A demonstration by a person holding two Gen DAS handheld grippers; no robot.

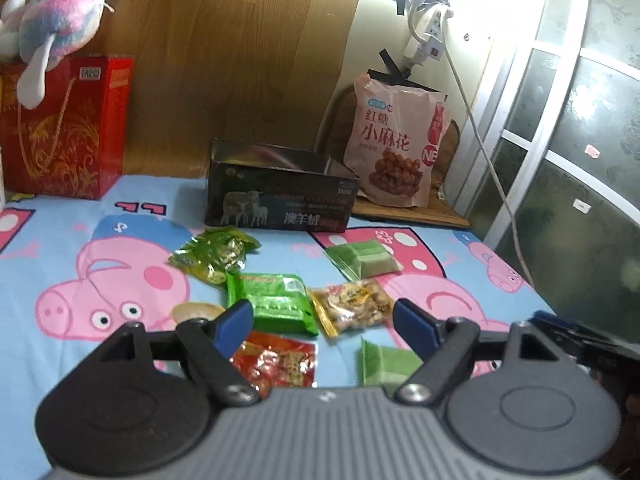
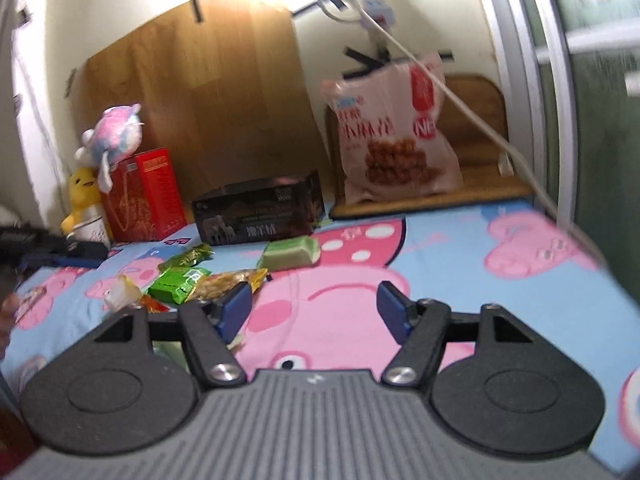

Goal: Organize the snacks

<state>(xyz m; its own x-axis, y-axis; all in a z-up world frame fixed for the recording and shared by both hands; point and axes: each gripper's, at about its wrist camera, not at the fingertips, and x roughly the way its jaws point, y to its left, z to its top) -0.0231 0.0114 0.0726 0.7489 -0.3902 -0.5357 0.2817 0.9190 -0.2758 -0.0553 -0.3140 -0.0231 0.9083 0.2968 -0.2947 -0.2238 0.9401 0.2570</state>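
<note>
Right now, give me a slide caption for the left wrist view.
Open left tongs hover over snack packets scattered on a cartoon pig bedsheet, near a dark open box.

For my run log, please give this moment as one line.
left tool: open, over snacks | right tool: open, empty | box: open | snacks loose on sheet

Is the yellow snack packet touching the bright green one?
Touching. In the left wrist view the yellow packet lies edge to edge with the green packet, its corner meeting the green wrapper's side with no sheet showing between them.
</note>
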